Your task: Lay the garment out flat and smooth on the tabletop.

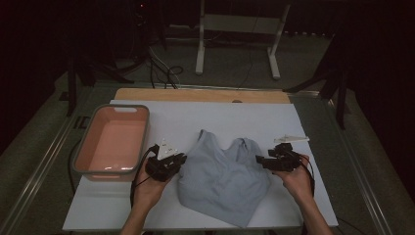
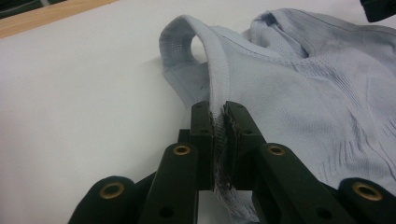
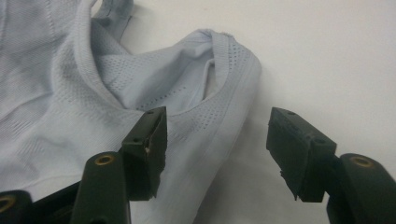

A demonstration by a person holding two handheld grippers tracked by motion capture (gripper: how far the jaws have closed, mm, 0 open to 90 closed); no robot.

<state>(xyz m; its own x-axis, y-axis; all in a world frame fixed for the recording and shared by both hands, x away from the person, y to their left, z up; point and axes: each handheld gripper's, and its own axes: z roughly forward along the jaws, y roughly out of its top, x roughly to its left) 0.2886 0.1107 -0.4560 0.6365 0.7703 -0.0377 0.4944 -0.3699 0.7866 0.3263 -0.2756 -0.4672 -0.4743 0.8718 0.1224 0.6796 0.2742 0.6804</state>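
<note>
- Your left hand-held gripper (image 2: 218, 122) is pinching the hemmed edge of the pale blue top (image 1: 222, 178); its jaws are pressed together on the fabric.
- Your right hand-held gripper (image 3: 217, 149) stands spread, the top's right strap edge between the jaws, pads not pressing it.
- The top lies flat at the middle of the white counter (image 1: 254, 115), towards your edge.
- Bare counter lies beyond the top and to its right.
- A pink basin (image 1: 80, 164) sits just beside your left hand (image 1: 147, 191), close on that side.
</note>
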